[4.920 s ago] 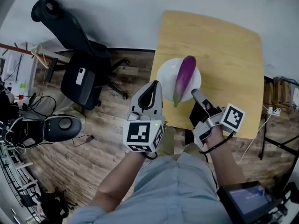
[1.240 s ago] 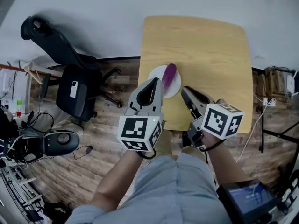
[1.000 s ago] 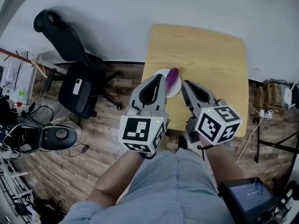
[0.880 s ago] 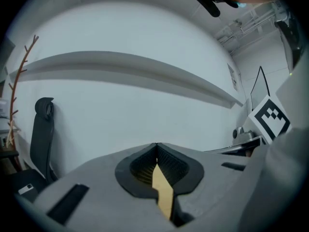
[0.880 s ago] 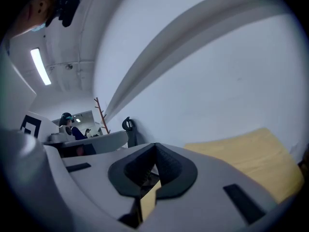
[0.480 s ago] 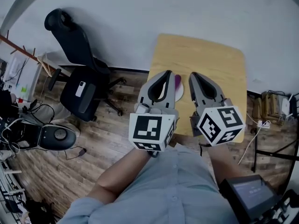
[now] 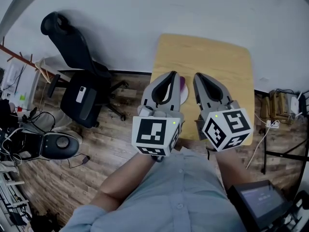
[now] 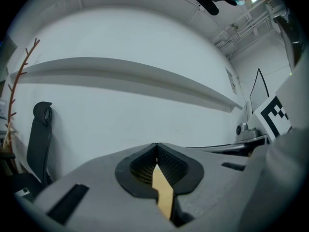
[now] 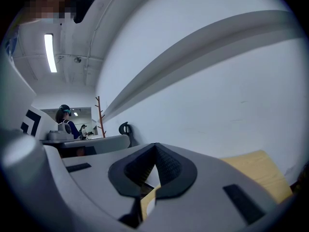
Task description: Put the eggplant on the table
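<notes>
While the person's two forearms reach forward from the body, the left gripper [image 7: 171, 75] and the right gripper [image 7: 199, 76] are held side by side, close together but apart, over the near edge of the table [image 7: 227, 64]. Both point away from the person towards the table's far edge and the white wall behind it, tilted up enough that each gripper view looks mostly at that wall. Each marker cube faces the head camera, the left cube [image 7: 154, 135] just off the table's near left corner and the right cube [image 7: 227, 127] over its near edge.

In the left gripper view, the left gripper [image 8: 156, 146] has its jaws brought together so the tips meet, with nothing between them; only a strip of the tan table top shows through the gap lower down. In the right gripper view, the right gripper [image 9: 155, 146] is the same: tips meeting, nothing held, and the table [image 9: 256, 173] stretching off to its right.

The eggplant [image 7: 182, 84] shows only as a purple sliver between the two grippers. It lies on a white plate [image 7: 183, 96] on the near left part of the table, below both grippers, and neither one touches it.

An office chair [image 7: 79, 83] stands on the wooden floor well to the left of the table.
</notes>
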